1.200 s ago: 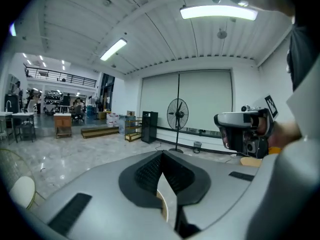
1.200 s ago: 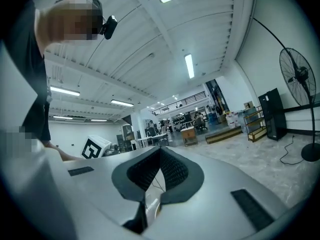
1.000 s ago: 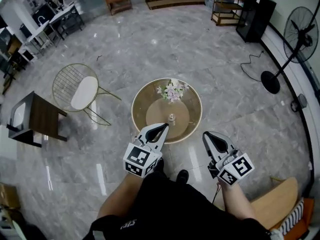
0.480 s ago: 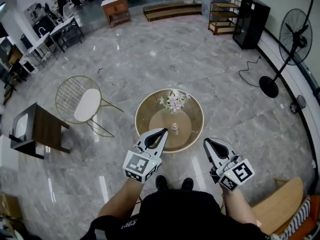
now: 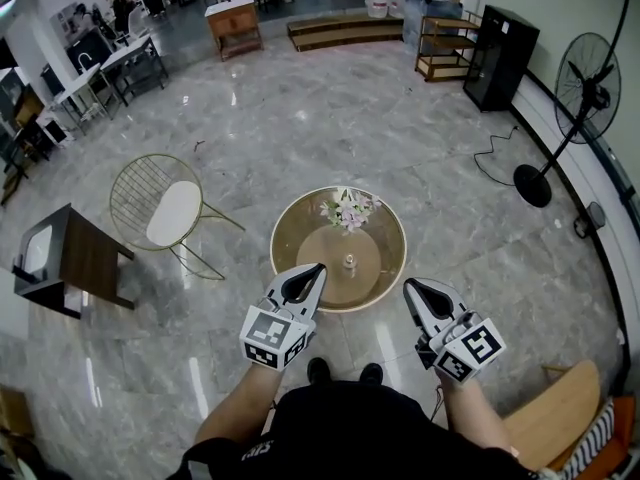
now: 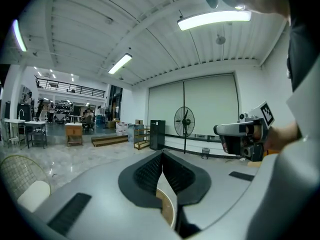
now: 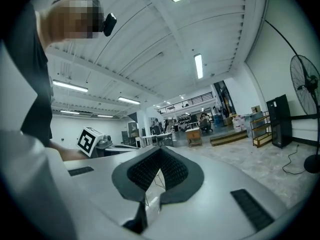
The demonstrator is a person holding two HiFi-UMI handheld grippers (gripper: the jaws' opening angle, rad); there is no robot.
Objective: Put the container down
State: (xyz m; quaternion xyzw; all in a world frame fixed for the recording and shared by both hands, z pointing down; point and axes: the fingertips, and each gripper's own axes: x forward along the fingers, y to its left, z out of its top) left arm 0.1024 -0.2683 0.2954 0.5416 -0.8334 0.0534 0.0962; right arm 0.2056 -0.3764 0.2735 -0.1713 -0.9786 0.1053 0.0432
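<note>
As container [image 5: 349,262] sits on table [image 5: 291,230], left tool [image 5: 319,267] hovers near.

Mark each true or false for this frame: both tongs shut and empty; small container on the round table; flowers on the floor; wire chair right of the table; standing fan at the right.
1. The left tongs and right tongs are shut and hold nothing. True.
2. The small container stands on the round table. True.
3. The flowers lie on the floor. False: they are on the table's far side.
4. The wire chair is right of the table. False: it is to the left in the head view.
5. A standing fan is at the right. True.
</note>
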